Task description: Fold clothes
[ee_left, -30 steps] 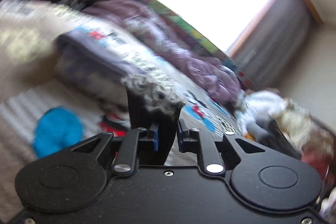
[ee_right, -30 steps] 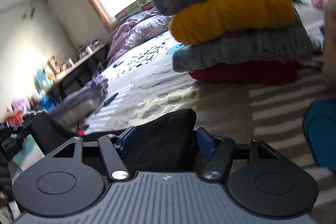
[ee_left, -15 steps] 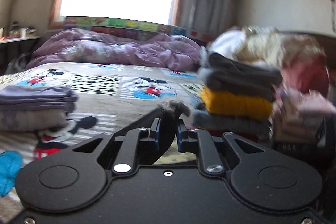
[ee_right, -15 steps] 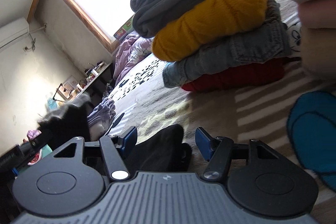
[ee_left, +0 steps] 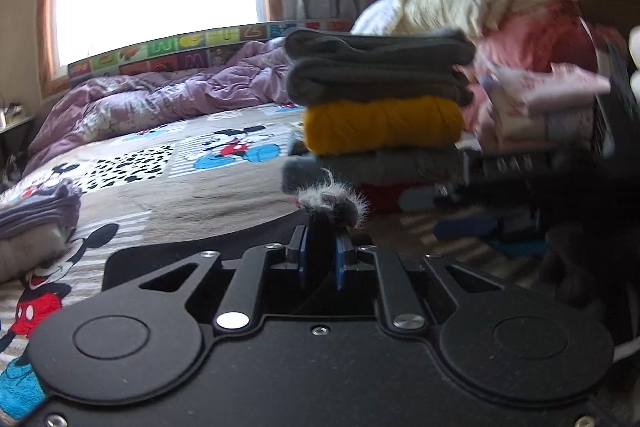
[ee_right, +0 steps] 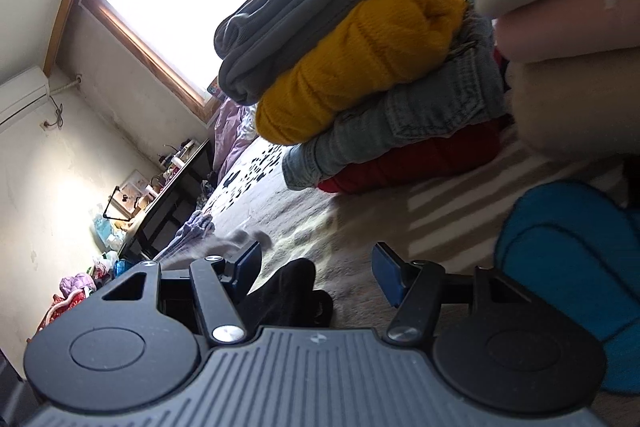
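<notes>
Between my left gripper's (ee_left: 320,259) blue pads sits a fold of the black garment (ee_left: 316,227), its frayed grey edge poking up past the tips; the jaws are pressed nearly together on it. My right gripper (ee_right: 316,267) stands spread, neither pad pressing anything. A rounded end of the same black cloth, as far as I can judge, lies between its fingers at about 7 o'clock from the gap, loose on the bed cover (ee_right: 360,227).

Outward from the left tool, at 12 to 1 o'clock, stands the finished stack (ee_left: 380,115): grey items on top, a mustard knit, a denim-grey piece, a red one at the bottom. The right wrist view shows the same stack at 12 o'clock, edges reasonably square. At 9 o'clock in the left view a smaller folded pile (ee_left: 36,215) of lilac and grey rests on the cover. At 2 o'clock, behind the stack, a heap of pale and pink clothing (ee_left: 500,15) looks unfolded, though blur hides detail.

Assessment: several garments are done and stacked. The black piece is in hand, not yet laid flat or creased. The heap suggests more work remains after it.
</notes>
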